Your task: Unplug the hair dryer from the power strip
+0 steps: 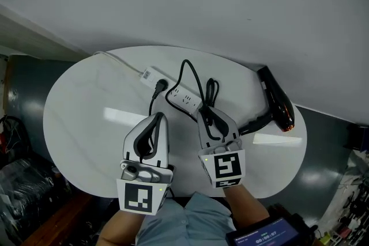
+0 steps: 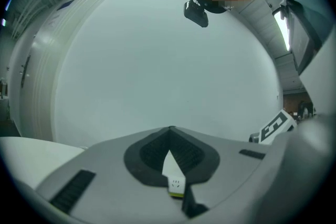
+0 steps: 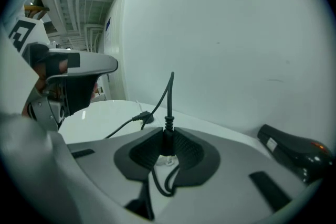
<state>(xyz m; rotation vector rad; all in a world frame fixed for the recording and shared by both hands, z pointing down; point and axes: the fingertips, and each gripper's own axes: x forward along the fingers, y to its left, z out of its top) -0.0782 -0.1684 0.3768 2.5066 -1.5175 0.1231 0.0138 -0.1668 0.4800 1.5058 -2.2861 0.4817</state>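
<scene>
A white power strip [image 1: 174, 93] lies on the round white table [image 1: 86, 124], with a black plug [image 1: 160, 85] seated near its left end. The black hair dryer [image 1: 277, 105] rests at the table's right edge, and its cord [image 1: 190, 75] loops over the strip. My right gripper [image 1: 206, 114] hovers just in front of the strip. In the right gripper view it [image 3: 167, 131] is shut on a black plug [image 3: 168, 124], whose cord rises straight up from the tips. My left gripper [image 1: 159, 116] is beside it, off the strip, its tips [image 2: 170, 129] closed together and nothing between them.
A white supply cable [image 1: 118, 61] runs from the strip off the table's far left. A plain white wall stands close behind the table. The hair dryer [image 3: 294, 152] shows at the right of the right gripper view. Dark clutter [image 1: 17, 176] sits on the floor at left.
</scene>
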